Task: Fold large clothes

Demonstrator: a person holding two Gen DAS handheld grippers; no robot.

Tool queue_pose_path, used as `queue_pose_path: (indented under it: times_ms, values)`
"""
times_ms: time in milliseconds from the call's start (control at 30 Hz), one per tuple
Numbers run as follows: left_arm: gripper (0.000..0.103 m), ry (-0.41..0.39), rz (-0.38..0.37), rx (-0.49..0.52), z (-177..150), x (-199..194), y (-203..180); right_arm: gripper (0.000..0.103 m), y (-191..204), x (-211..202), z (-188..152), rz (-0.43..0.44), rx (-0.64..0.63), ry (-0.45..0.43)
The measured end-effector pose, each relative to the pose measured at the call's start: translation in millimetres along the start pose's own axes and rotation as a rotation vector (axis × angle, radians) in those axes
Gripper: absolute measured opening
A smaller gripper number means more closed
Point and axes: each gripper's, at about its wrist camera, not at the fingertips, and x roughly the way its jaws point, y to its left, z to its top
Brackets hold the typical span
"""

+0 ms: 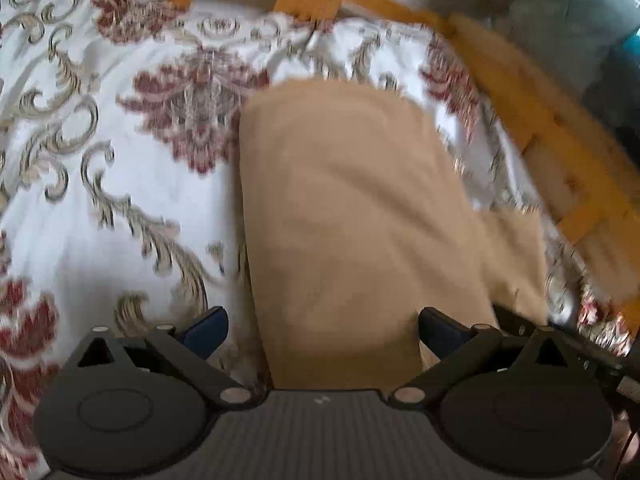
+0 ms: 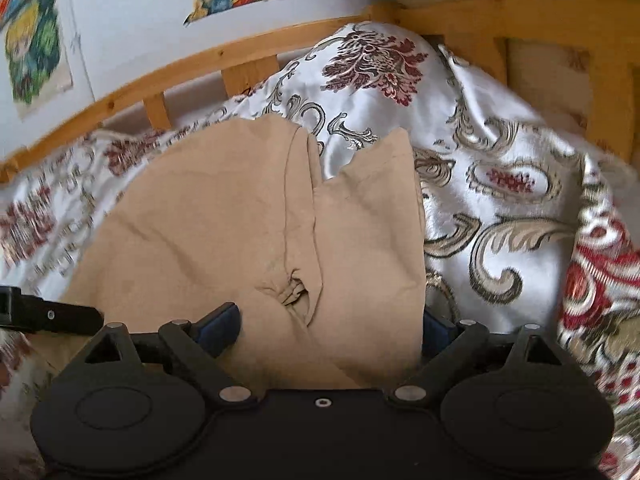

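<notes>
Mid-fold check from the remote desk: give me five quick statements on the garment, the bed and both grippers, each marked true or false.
1. The tan garment lies on a white bedspread with red and gold floral patterns. True.
2. The left gripper is shut on the garment. False: its jaws stand wide apart, with the cloth below them.
3. The right gripper is open. True.
4. The bed frame is grey metal. False: it is light wood with slats.
5. The wall behind the bed is bare. False: colourful pictures hang on it.
</notes>
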Motion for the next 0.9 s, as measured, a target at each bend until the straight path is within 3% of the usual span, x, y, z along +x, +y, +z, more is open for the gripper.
queue_pose_path:
  times_ms: [67,300,400,467,567,900]
  values:
    - [0.103,-0.011,-0.029,0.016,5,3,5,0.092,-1,1,0,0.018,0.021,-0.004]
    - [0.103,0.064,-0.156,-0.034,10,29,30,0.095,2,3,-4,0.034,0.011,-0.007]
    - [0.103,0.068,-0.145,0.006,14,35,26,0.091,-1,2,-3,0.06,0.039,-0.014]
    - [0.103,0.075,-0.139,0.026,17,38,22,0.077,-2,3,-3,0.045,0.041,-0.009]
    - [0.103,0.081,-0.134,0.045,19,41,18,0.068,-5,3,-4,0.038,0.051,-0.01]
    - [0.103,0.091,-0.125,0.057,23,41,14,0.072,0,4,-7,0.027,0.019,-0.018]
